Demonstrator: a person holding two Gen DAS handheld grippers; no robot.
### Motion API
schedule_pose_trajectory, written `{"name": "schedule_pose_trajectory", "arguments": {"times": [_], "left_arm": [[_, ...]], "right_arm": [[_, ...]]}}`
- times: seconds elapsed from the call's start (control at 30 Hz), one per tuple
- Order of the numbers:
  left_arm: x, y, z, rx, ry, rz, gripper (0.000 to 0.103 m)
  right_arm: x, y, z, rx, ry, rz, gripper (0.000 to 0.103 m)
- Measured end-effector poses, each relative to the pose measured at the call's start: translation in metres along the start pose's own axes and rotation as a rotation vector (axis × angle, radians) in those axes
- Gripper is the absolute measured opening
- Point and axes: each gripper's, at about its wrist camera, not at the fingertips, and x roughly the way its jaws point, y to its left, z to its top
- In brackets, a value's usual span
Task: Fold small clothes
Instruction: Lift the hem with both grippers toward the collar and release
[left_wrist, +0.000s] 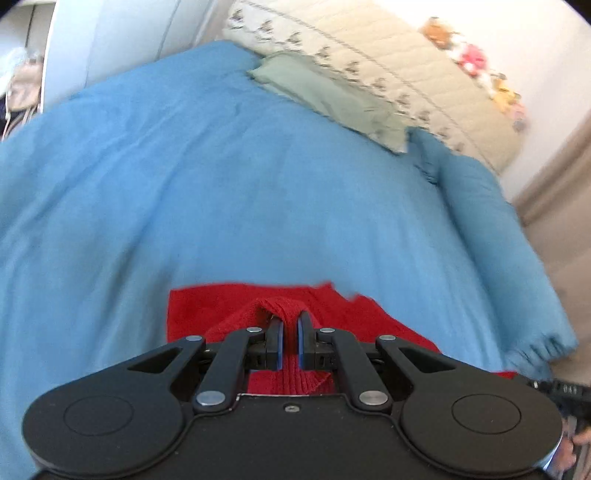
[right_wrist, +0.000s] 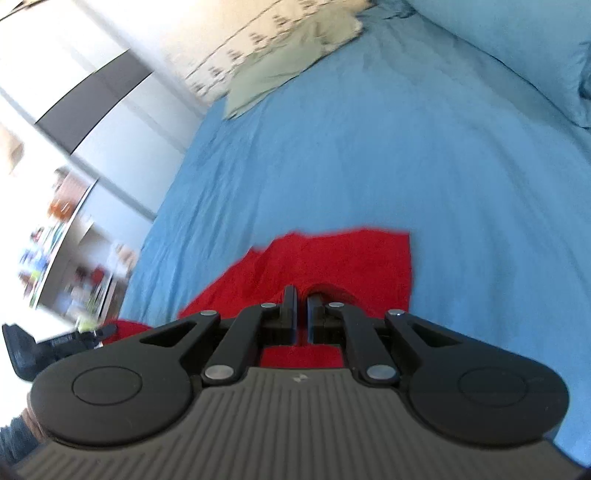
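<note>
A small red knitted garment (left_wrist: 221, 306) lies on the blue bedspread (left_wrist: 221, 184), near its front edge. My left gripper (left_wrist: 290, 325) is shut on a ribbed fold of the red garment, lifted into a loop between the pads. In the right wrist view the same red garment (right_wrist: 351, 258) spreads ahead of my right gripper (right_wrist: 302, 295), which is shut on a raised fold of it. The left gripper's body shows at the left edge of the right wrist view (right_wrist: 44, 347). The garment's near part is hidden under both grippers.
A sage-green pillow (left_wrist: 325, 92) and a cream quilted headboard cover (left_wrist: 406, 74) lie at the bed's far end. A blue pillow (left_wrist: 491, 229) lies along the right side. Wardrobe doors (right_wrist: 110, 129) and cluttered shelves (right_wrist: 66, 251) stand to the left.
</note>
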Motion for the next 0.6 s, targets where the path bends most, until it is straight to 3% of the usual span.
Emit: {"name": "schedule_pose_trajectory", "arguments": {"times": [0.07, 0.17, 0.47, 0.5, 0.53, 0.57, 0.6], "left_arm": [[0.036, 0.011, 0.004, -0.039, 0.008, 0.040, 0.007], [0.059, 0.026, 0.007, -0.114, 0.003, 0.067, 0.007], [0.083, 0.033, 0.007, -0.209, 0.013, 0.098, 0.010], [0.083, 0.034, 0.007, -0.222, 0.001, 0.098, 0.016], [0.082, 0.035, 0.007, -0.231, -0.009, 0.093, 0.036], [0.079, 0.035, 0.007, -0.237, -0.019, 0.092, 0.049], [0.074, 0.033, 0.007, -0.237, -0.034, 0.103, 0.069]], "right_arm": [[0.037, -0.014, 0.011, 0.020, -0.013, -0.030, 0.020], [0.085, -0.030, 0.016, 0.024, -0.012, -0.076, 0.020], [0.122, -0.051, 0.025, 0.067, -0.018, -0.085, 0.020], [0.127, -0.052, 0.026, 0.062, -0.009, -0.096, 0.021], [0.131, -0.051, 0.027, 0.055, -0.001, -0.099, 0.025], [0.135, -0.051, 0.028, 0.044, 0.005, -0.102, 0.026], [0.137, -0.051, 0.028, 0.030, 0.007, -0.117, 0.033]]}}
